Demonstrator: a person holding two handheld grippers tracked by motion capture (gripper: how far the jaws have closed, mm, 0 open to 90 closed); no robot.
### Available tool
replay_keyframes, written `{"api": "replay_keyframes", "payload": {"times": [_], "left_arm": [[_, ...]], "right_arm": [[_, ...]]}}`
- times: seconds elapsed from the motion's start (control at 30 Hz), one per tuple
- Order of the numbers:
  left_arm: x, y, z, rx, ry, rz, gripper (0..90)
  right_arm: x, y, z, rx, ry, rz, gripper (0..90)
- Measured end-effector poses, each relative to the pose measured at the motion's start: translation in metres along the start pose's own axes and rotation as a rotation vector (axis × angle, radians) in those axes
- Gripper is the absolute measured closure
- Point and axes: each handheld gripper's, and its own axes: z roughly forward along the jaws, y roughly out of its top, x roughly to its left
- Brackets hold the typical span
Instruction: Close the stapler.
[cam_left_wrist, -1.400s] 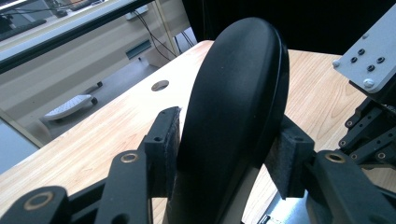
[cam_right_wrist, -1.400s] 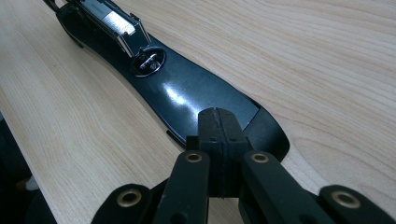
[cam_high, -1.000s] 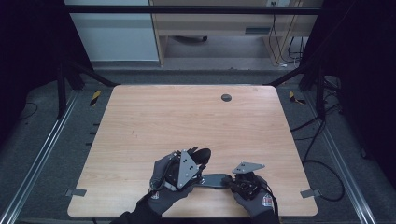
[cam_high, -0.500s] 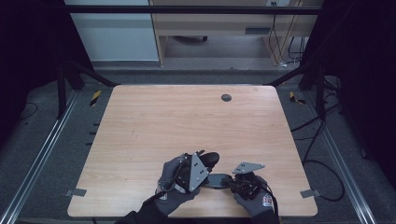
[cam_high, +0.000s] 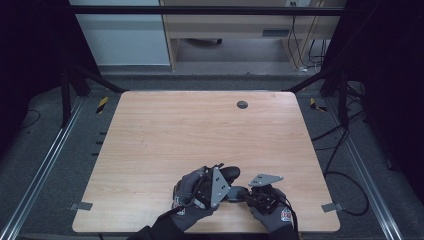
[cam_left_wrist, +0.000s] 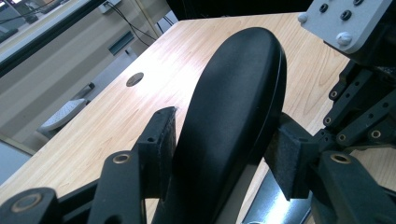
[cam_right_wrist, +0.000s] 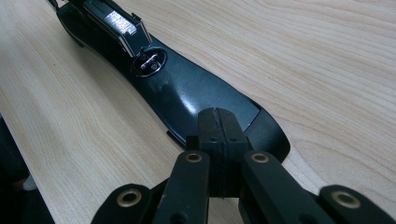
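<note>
Stapler (cam_high: 231, 183) — black, long-bodied, lying near the front edge of the wooden table (cam_high: 200, 130), between the two gloved hands. Long axis runs roughly left to right across the table in the high view, with the rounded top arm (cam_left_wrist: 238, 107) raised and pointing away toward the far side. Right gripper (cam_right_wrist: 218, 135) — jaws pressed together, tips resting on the flat base (cam_right_wrist: 196, 100) at its near end; the metal staple channel (cam_right_wrist: 122, 25) lies farther along. Left gripper (cam_left_wrist: 224, 151) — jaws apart and just been opening, straddling the raised arm, one pad (cam_left_wrist: 161, 142) on each side; whether the pads press on it cannot be told.
</note>
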Motion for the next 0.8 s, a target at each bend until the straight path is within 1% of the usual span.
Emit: {"api": "replay_keyframes", "payload": {"times": [0.23,0.47,0.5,0.57,0.63,0.8], "left_arm": [[-0.003,0.0,0.003,0.014,-0.001,0.024,46.3],[-0.008,-0.001,0.009,0.022,-0.004,0.043,45.9],[-0.009,-0.001,0.01,0.031,-0.006,0.055,45.8],[-0.011,-0.002,0.012,0.03,-0.005,0.056,45.7],[-0.013,-0.002,0.013,0.034,-0.006,0.064,45.5],[-0.015,-0.003,0.016,0.041,-0.011,0.075,45.2]], "right_arm": [[0.0,0.0,0.0,0.002,-0.002,-0.003,90.0],[0.0,0.0,0.0,0.007,-0.003,-0.003,90.0],[0.0,0.0,0.0,0.008,-0.003,-0.002,90.0],[0.0,0.0,-0.001,0.015,-0.004,-0.007,90.0],[0.0,0.0,0.0,0.002,-0.004,-0.006,90.0],[0.0,0.0,0.0,-0.001,-0.002,-0.007,90.0]]}}
